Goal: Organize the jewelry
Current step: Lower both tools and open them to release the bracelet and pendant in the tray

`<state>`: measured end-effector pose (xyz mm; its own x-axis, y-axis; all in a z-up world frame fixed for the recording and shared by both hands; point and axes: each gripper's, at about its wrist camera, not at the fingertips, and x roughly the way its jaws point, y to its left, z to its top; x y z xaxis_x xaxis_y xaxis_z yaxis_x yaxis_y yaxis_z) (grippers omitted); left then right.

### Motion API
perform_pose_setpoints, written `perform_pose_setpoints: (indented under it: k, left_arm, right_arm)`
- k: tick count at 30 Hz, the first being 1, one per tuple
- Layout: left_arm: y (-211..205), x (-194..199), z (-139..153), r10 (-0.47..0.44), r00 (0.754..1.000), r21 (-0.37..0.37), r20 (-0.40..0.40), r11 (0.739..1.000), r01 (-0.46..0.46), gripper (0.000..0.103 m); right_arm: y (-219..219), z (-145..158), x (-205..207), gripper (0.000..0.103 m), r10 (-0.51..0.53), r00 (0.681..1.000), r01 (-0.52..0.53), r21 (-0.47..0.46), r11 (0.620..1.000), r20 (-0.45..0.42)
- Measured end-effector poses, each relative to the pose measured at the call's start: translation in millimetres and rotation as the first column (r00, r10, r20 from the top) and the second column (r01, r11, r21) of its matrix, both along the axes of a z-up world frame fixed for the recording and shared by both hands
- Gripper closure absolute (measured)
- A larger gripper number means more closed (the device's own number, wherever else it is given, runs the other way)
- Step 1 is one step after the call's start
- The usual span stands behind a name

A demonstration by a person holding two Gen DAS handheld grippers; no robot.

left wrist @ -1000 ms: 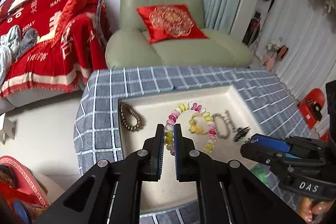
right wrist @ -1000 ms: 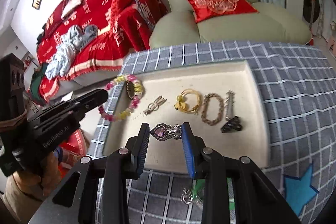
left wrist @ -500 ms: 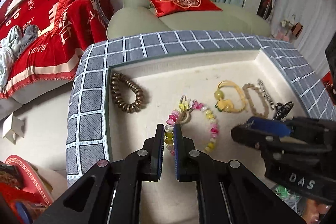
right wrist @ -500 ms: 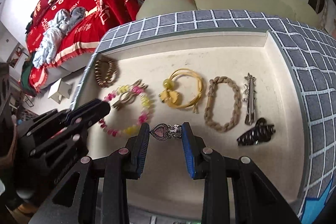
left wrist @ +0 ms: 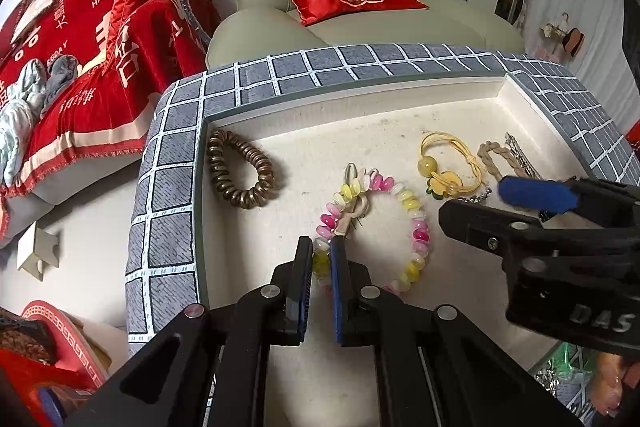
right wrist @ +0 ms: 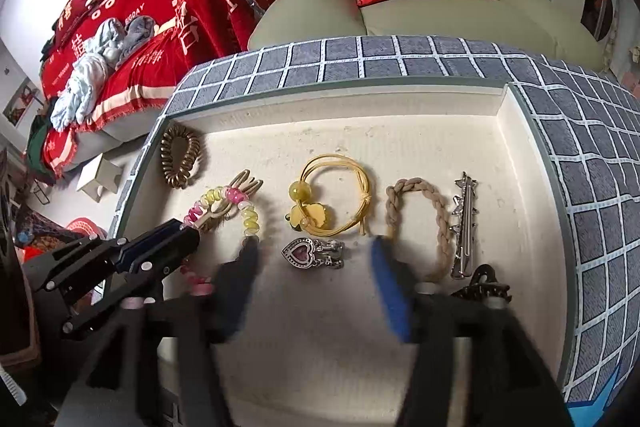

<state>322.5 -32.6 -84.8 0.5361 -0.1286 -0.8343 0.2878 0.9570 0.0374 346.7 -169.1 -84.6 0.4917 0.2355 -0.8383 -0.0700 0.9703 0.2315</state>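
On cream tray (right wrist: 360,143): left gripper (left wrist: 321,259) pinching pink-yellow bead bracelet (left wrist: 416,227); right gripper (right wrist: 312,267) jaws opening, heart pendant (right wrist: 298,253) lying free between them on tray floor.

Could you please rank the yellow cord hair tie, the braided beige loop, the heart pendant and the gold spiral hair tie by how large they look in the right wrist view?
1. Braided beige loop and yellow cord hair tie: too alike to separate.
2. Gold spiral hair tie, lying farther away.
3. Heart pendant, nearest the camera.

Black tongs (left wrist: 321,263) with blue pads (silver screws, "DAS" lettering)
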Motion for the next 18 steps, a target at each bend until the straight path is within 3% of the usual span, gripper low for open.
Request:
perform_pose_setpoints:
  k: [8, 11, 18]
  left_arm:
    - [0.6, -3.1, 3.4, 0.002, 1.0, -0.012, 0.007, 1.0, -0.002, 0.078]
    - [0.1, -3.2, 4.8, 0.012, 1.0, -0.01, 0.01, 1.0, -0.012, 0.078]
    - [-2.1, 0.5, -1.1, 0.025, 1.0, 0.016, -0.007, 1.0, -0.025, 0.078]
  right_arm:
    - [-21.3, 17.6, -9.4, 0.033, -0.052, 0.998, 0.049, 0.12, 0.992, 0.023]
    - [-31.5, 28.1, -18.1, 0.028, -0.071, 0.997, 0.064, 0.17, 0.983, 0.039]
    - [-45.2, 49.8, -46.4, 0.027, -0.103, 0.992, 0.086, 0.196, 0.977, 0.074]
